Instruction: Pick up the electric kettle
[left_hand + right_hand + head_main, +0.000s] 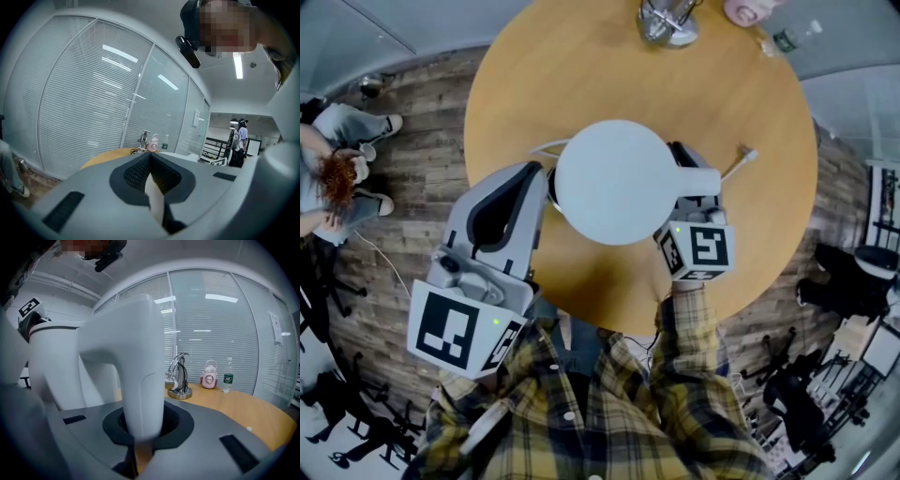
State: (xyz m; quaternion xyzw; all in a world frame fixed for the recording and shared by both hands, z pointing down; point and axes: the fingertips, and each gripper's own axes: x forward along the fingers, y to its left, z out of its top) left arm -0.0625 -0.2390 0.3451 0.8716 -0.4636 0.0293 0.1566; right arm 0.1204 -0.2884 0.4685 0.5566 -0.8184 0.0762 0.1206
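Observation:
The white electric kettle point(614, 183) stands on the round wooden table point(750, 103), seen from above. Its handle point(705, 178) points right. My right gripper point(690, 186) is shut on that handle, and in the right gripper view the white handle point(140, 380) runs down between the dark pads with the kettle body point(56, 366) at the left. My left gripper point(542, 183) sits close by the kettle's left side; whether it touches is not clear. In the left gripper view its jaws point(150, 161) meet at the tips with nothing between them.
At the table's far side stand a metal stand with a cable point(667, 21), a small pink item point(748, 9) and a water bottle point(787, 37). A white cable point(741, 161) lies right of the kettle. A person point(337, 159) sits on the floor at the left.

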